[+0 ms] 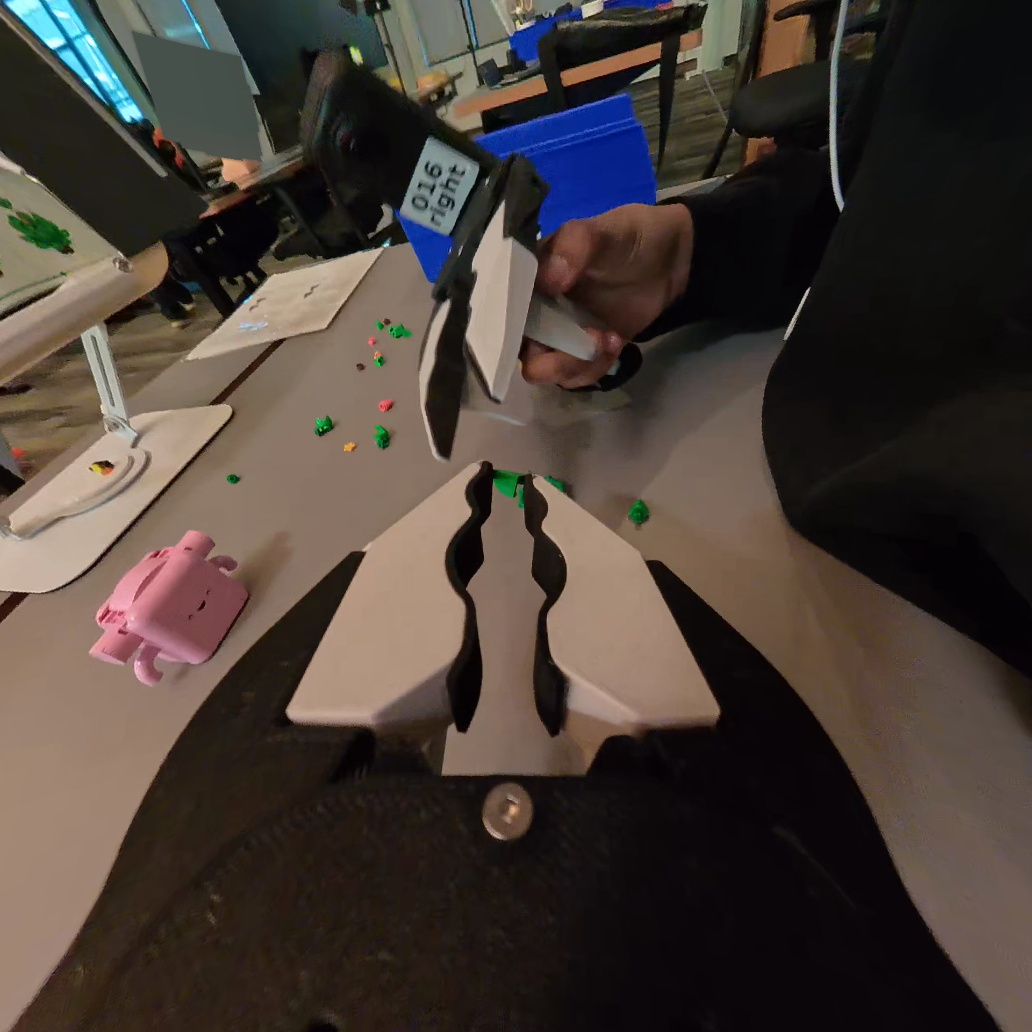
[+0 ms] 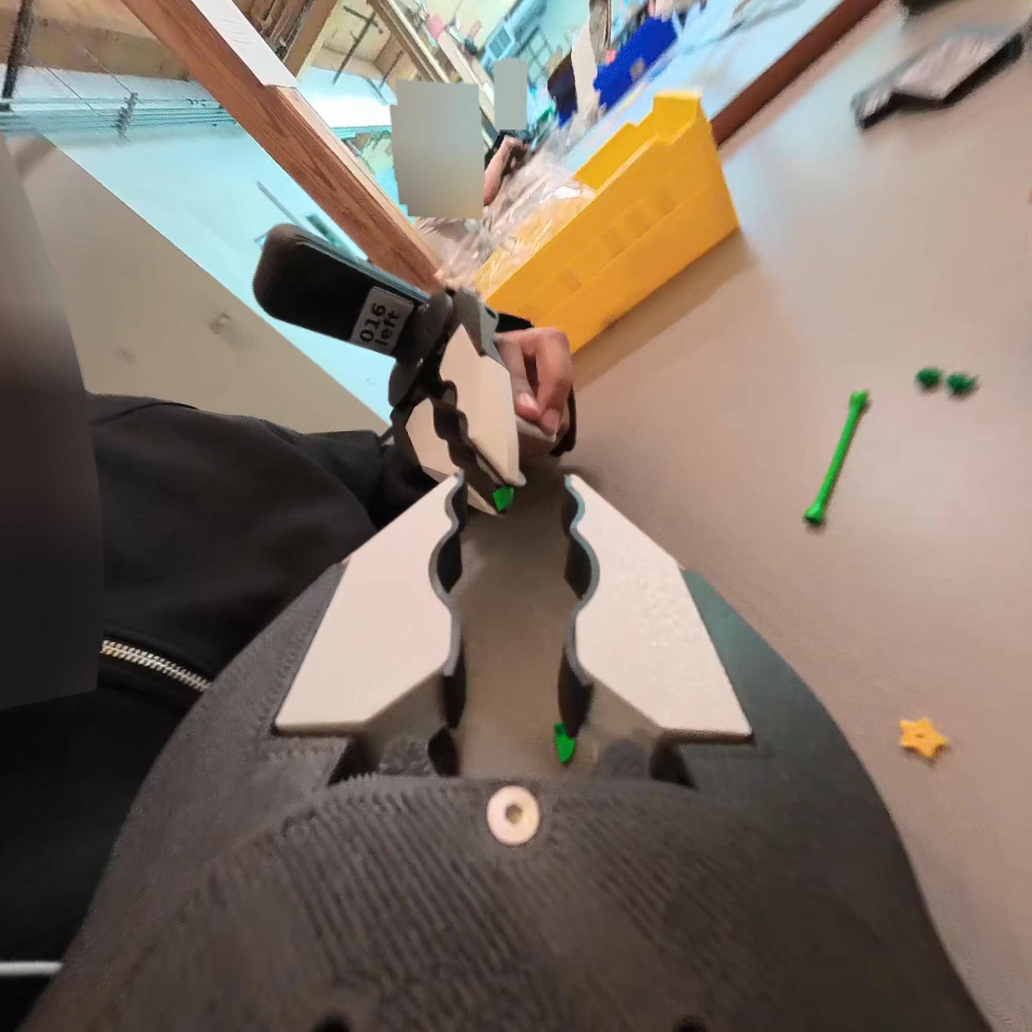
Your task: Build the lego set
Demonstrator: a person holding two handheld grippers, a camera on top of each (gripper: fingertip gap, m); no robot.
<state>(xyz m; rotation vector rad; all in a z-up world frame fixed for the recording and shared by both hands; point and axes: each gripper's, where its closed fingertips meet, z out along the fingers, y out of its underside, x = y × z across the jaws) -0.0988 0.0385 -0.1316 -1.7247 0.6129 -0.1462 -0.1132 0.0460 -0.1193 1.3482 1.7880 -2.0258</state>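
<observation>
My left gripper (image 1: 508, 474) is shut on a small green lego piece (image 1: 505, 485), held at its fingertips just above the grey table (image 1: 698, 558). The right wrist view shows that piece (image 2: 503, 498) at the left gripper's tips (image 2: 494, 494), right by my right gripper's left fingertip. My right gripper (image 2: 514, 481) is open and empty, its jaws wide apart, pointing down at the table. In the left wrist view it (image 1: 441, 447) hovers just beyond my left fingertips. Another small green piece (image 2: 564, 741) lies under the right gripper's palm.
Loose green, pink and yellow pieces (image 1: 381, 435) lie scattered on the table. A green rod (image 2: 836, 455) and a yellow star (image 2: 922, 738) lie to the right. A pink plastic tool (image 1: 167, 603), a white stand (image 1: 111, 447), paper (image 1: 296, 301), a blue bin (image 1: 558, 167) and a yellow bin (image 2: 631, 223) stand around. The grippers are tip to tip, or close to it. My right tips are roughly 12 centimeters from the yellow star (image 2: 922, 738).
</observation>
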